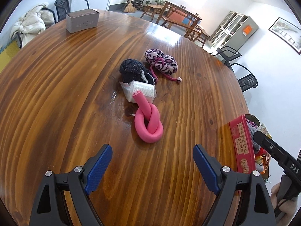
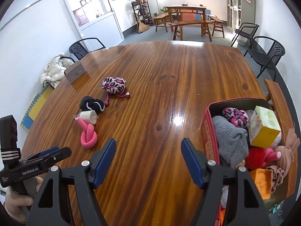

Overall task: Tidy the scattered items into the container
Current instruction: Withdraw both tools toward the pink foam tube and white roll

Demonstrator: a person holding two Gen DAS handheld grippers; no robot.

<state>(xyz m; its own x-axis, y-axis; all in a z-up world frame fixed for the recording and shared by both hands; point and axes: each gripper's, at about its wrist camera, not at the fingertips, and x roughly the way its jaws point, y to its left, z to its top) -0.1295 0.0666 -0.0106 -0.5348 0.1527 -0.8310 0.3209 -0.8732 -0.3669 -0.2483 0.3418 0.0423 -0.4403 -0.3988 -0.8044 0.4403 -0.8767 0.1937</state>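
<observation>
**Pink knot next, left side closer**

Pink foam knot sits mid-table, straight ahead of left gripper, jaws wide, nothing btwn them. Its free tail runs away to the far side. Right gripper open, empty, beside red tin at right; knot's far-left of it.

Common room: wooden table, benches, filing cabinet.

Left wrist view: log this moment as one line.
left tongs: open, empty | nearest: pink foam knot | right tongs: open, empty | red tin: part-filled
</observation>
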